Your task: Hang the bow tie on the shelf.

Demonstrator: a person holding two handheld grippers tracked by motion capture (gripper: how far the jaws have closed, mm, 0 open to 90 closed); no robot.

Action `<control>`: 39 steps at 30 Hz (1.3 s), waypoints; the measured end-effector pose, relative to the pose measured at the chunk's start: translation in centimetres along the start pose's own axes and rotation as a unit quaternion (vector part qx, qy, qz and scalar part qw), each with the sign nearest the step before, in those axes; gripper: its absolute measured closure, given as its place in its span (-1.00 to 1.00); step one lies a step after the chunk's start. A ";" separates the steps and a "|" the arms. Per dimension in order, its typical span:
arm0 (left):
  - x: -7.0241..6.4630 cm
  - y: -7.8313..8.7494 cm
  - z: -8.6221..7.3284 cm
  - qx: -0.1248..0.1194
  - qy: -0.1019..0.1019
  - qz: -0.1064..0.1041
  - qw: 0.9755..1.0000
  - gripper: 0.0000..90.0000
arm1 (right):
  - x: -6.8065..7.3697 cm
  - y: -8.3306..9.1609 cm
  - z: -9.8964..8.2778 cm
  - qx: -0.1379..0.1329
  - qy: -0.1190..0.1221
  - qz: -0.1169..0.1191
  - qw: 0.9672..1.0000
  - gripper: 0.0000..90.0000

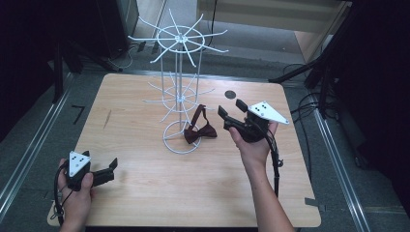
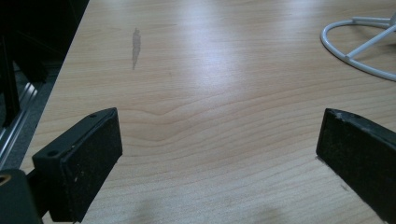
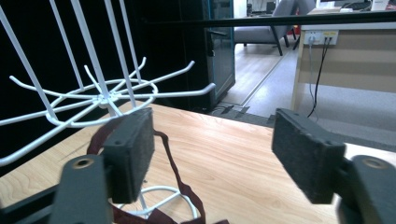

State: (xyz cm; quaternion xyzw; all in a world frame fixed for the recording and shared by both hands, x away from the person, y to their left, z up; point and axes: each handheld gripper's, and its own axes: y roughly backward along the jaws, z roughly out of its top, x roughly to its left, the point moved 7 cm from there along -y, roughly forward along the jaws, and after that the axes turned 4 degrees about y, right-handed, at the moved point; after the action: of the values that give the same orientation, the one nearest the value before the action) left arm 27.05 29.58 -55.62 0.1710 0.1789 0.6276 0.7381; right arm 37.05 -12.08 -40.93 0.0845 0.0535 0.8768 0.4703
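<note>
A dark red bow tie (image 1: 199, 129) is the thing in hand. It hangs by its strap from a low arm of the white wire rack (image 1: 178, 99), and its bow rests at the rack's round base ring, on the side toward the right gripper (image 1: 231, 112). In the right gripper view the strap (image 3: 175, 172) loops down just behind and below the jaw on that picture's left, with the base ring under it.

The rack stands upright on the wooden table (image 1: 145, 193), two tiers of hooked arms around a thin centre post. Its upper arms carry nothing that I can see; the bow tie is the one thing on it.

The right gripper, held in the person's right hand (image 1: 254, 145), sits just beside the bow tie and points at it. Its jaws stand well apart and there is only air between the pads; they grip nothing.

The left gripper (image 1: 112, 169) is well away from the bow tie, near the table's front corner, held low in the left hand (image 1: 77, 191). Its jaws are spread wide as well, with bare tabletop between them in the left gripper view, and part of the rack's base ring (image 2: 359, 46) lies farther off beyond one jaw.
</note>
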 end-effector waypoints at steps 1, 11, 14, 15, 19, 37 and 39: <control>0.0 0.0 0.0 0.000 0.000 0.000 1.000 -0.98 | -0.1 0.2 -0.1 0.001 -0.002 -0.003 1.000 -0.43; 0.0 0.0 0.0 -0.001 0.001 0.000 1.000 -0.98 | -1.6 2.1 -2.0 0.024 0.010 -0.025 0.999 -0.80; 0.0 0.0 0.0 0.000 0.000 0.001 1.000 -0.98 | -2.2 2.7 -2.5 0.027 0.008 -0.029 0.999 -0.84; 0.0 0.0 0.0 -0.001 0.000 0.001 1.000 -0.98 | -2.3 3.0 -2.7 0.028 0.008 -0.028 0.999 -0.85; 0.0 0.0 0.0 0.000 0.000 0.001 1.000 -0.98 | -3.1 3.9 -3.6 0.034 0.006 -0.030 0.999 -0.92; 0.0 0.0 0.0 -0.002 0.000 0.003 1.000 -0.98 | -6.9 7.7 -8.4 0.064 -0.011 -0.067 0.996 -0.93; 0.0 0.0 0.0 -0.002 0.000 0.003 1.000 -0.98 | -7.3 8.2 -9.1 0.068 -0.012 -0.072 0.995 -0.93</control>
State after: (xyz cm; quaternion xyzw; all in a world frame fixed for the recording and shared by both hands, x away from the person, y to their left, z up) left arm 27.04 29.61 -55.60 0.1704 0.1772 0.6304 0.7363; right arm 32.51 -22.88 -49.13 0.1223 0.1129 0.8343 0.5256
